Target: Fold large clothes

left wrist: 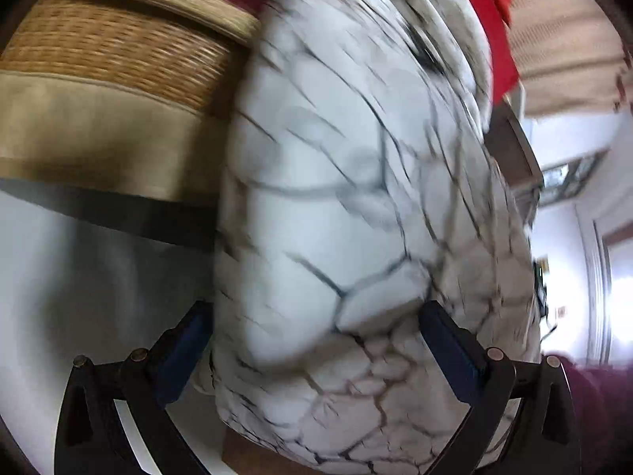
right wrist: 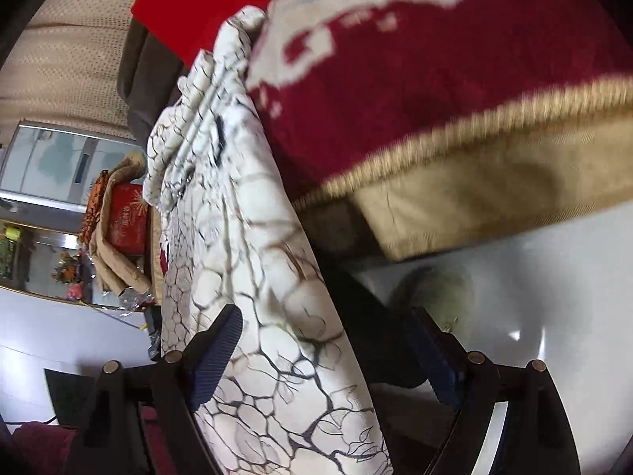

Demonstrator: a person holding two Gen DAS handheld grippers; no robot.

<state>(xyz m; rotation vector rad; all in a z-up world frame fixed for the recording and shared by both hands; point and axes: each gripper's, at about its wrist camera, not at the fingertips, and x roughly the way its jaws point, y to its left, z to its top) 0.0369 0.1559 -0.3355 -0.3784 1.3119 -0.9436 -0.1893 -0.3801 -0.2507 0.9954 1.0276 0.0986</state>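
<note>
The garment point(left wrist: 348, 206) is white cloth with a dark crackle print. In the left wrist view it fills the middle and hangs as a thick bundle. My left gripper point(left wrist: 316, 340) has its blue-padded fingers point(left wrist: 451, 348) wide apart with the bundle between them, touching both pads. In the right wrist view the same garment point(right wrist: 245, 245) runs as a folded strip from the top centre down between my right gripper's fingers point(right wrist: 217, 356). My right gripper point(right wrist: 328, 356) stands wide open; the cloth lies against the left pad only.
A red patterned cover point(right wrist: 435, 79) with a gold fringe and tan lining drapes over a surface edge. A woven wicker panel point(left wrist: 110, 55) is at the left. A red cloth point(left wrist: 486, 19) lies behind. A shelf with a red box point(right wrist: 126, 221) stands at the far left.
</note>
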